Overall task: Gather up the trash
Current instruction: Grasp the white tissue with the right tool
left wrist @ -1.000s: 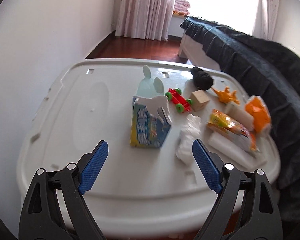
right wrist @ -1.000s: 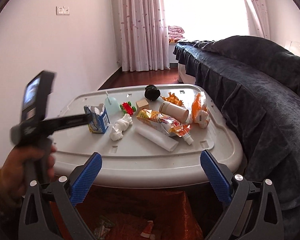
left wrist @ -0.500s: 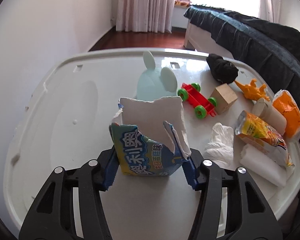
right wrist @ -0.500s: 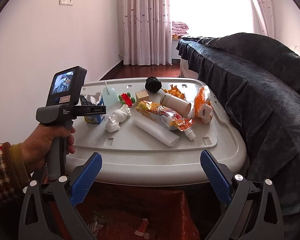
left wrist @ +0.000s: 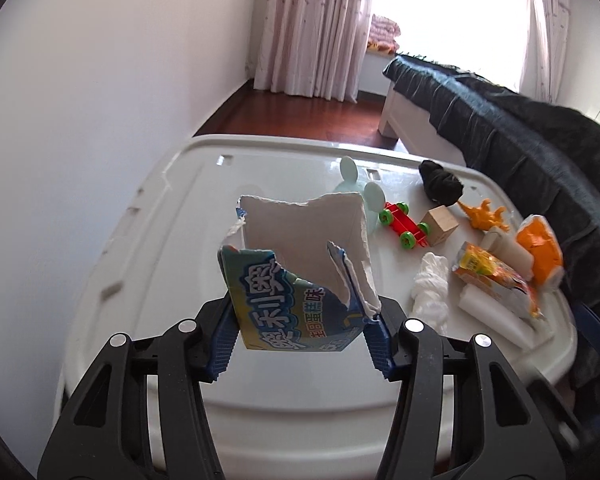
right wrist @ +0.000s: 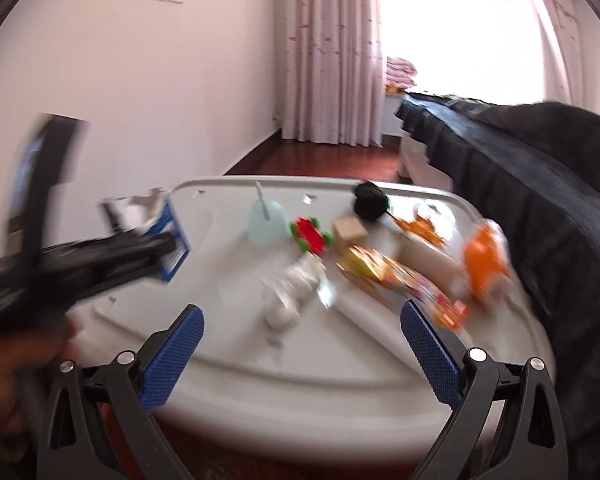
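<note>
My left gripper point(left wrist: 300, 338) is shut on a torn blue carton point(left wrist: 296, 292), its pads pressing both sides. The carton hangs just above the near part of the white plastic lid point(left wrist: 160, 240). The blurred right wrist view shows the same carton point(right wrist: 160, 220) in the left gripper point(right wrist: 100, 256), held by a hand at the left. My right gripper point(right wrist: 302, 320) is open and empty over the lid's near edge. A crumpled white tissue point(right wrist: 292, 292) lies just ahead of it. On the right lie a yellow-orange snack wrapper point(left wrist: 492, 280), an orange bag point(left wrist: 540, 248) and white tubes point(left wrist: 496, 320).
Toys share the lid: a red car point(left wrist: 404, 224), a wooden block point(left wrist: 440, 224), an orange dinosaur point(left wrist: 484, 214), a pale green eared toy point(left wrist: 352, 184) and a black lump point(left wrist: 440, 180). A dark-covered sofa point(left wrist: 540, 152) runs along the right. A white wall stands at the left.
My left gripper moved in, shut on the carton and has drawn it back off the lid. My right gripper has swung forward over the lid toward the tissue.
</note>
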The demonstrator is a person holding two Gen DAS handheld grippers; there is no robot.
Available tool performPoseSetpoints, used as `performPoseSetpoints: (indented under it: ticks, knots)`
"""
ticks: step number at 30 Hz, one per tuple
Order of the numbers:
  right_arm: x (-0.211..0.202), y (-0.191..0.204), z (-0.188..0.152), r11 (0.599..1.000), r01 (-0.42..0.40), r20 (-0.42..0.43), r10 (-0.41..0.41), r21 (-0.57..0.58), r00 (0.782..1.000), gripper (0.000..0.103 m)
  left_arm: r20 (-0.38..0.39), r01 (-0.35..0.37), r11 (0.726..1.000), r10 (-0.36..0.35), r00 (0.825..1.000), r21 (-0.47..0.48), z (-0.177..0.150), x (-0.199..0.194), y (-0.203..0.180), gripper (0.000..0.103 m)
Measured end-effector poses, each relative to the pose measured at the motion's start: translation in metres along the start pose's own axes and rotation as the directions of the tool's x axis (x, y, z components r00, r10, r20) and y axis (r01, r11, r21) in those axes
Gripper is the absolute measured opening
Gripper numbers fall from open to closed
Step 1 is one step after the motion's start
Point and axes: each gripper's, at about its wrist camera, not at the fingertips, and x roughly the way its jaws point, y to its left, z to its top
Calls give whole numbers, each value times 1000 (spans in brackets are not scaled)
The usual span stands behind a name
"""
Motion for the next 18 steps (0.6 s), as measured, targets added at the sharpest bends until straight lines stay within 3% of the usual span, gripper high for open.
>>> performPoseSetpoints:
  ticks: [7,14,17,18]
  knots:
    - [78,28,14,998,23,-73,-27,-55,997,97,0,20,999,-20,1000,-34,-17,-26,24,53]
    - [124,29,27,994,79,-152,-90,-72,984,92,-7,43,997,-43,999,-58,-19,-25,31,53]
    - [139,27,24,991,112,-234,-127,-75,964,80,-9,57,996,-58,998,-61,-20,-24,30,53]
    - [143,25,22,990,123,-269,-138,-71,953,70,-10,64,996,-65,998,-64,-20,-24,30,53]
